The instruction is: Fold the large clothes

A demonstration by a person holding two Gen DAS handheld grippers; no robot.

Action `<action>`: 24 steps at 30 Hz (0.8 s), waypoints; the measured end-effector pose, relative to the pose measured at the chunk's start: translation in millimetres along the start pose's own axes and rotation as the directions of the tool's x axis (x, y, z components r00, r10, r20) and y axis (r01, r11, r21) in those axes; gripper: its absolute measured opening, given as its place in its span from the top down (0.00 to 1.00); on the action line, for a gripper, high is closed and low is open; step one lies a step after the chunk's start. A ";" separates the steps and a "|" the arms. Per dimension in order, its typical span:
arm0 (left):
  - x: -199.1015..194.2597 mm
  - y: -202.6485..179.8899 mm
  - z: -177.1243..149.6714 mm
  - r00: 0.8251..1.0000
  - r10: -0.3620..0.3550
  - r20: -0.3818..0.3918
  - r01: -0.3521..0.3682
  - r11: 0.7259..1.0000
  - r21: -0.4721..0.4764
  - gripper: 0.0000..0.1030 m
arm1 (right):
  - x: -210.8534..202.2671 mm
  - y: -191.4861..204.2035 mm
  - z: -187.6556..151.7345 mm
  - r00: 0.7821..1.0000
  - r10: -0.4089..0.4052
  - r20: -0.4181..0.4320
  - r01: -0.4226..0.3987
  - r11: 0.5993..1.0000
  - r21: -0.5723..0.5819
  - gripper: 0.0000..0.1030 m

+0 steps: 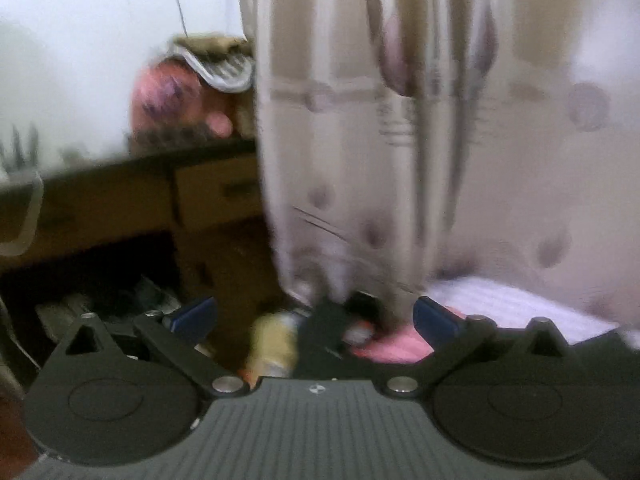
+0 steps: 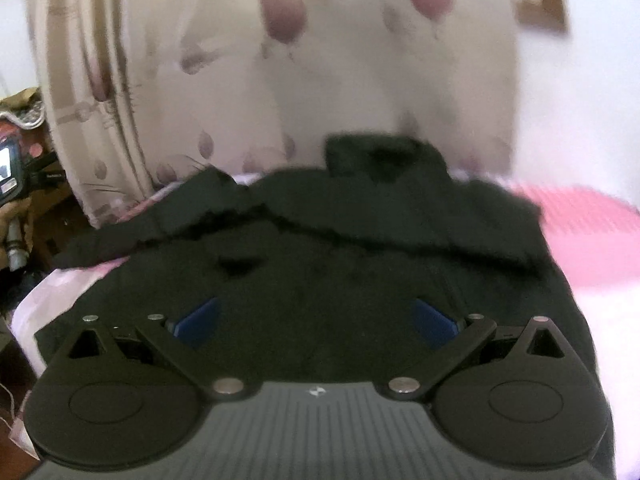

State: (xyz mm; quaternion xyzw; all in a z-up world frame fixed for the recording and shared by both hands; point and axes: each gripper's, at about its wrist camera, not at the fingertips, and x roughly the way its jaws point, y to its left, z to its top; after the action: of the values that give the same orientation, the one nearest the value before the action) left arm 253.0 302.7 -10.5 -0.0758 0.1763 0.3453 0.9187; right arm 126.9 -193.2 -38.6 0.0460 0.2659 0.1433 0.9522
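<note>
Black garment (image 2: 320, 240) lies half-folded on the pink-covered bed (image 2: 592, 232); left tool (image 1: 316, 316) and right tool (image 2: 316, 320) gape wide, empty. Risk: snagging loosens folds.

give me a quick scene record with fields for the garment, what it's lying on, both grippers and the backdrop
garment: black fleecy garment, spread out with a sleeve folded across it
surface: pink and white bedcover, under the garment
left gripper: left gripper, jaws wide apart, nothing between them, aimed past the bed edge at the curtain foot
right gripper: right gripper, jaws wide apart over the garment, no cloth pinched
backdrop: cream curtain with mauve leaf print, hanging behind the bed
image quality: both views blurred
</note>
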 end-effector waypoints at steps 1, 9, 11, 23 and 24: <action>-8.9 -3.7 -5.2 0.998 -0.063 -0.022 0.063 0.998 -0.018 0.00 | 13.4 2.9 7.8 1.000 0.011 0.009 -0.010 1.000 -0.027 0.00; -36.6 -44.8 -92.6 0.881 -0.423 -0.212 0.432 0.902 -0.002 0.00 | 169.9 53.0 52.2 0.998 -0.067 0.015 0.068 0.937 -0.344 0.00; -34.7 -43.7 -106.7 0.861 -0.447 -0.243 0.457 0.890 -0.019 0.00 | 198.8 62.1 54.5 0.997 -0.080 0.001 0.075 0.923 -0.377 0.00; -26.4 -25.6 -135.7 0.828 -0.481 -0.287 0.480 0.874 -0.082 0.00 | 254.8 14.1 72.7 0.954 -0.298 0.034 0.289 0.882 -0.373 0.93; -27.2 -26.5 -135.6 0.830 -0.481 -0.283 0.480 0.874 -0.080 0.00 | 234.4 -3.7 80.1 0.950 -0.306 0.065 0.310 0.890 -0.333 0.93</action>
State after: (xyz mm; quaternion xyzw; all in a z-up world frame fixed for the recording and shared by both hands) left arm 214.8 230.9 -125.4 -0.1704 0.2852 0.0888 0.9390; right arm 361.0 -128.0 -86.3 -0.1607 0.2360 0.0340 0.9578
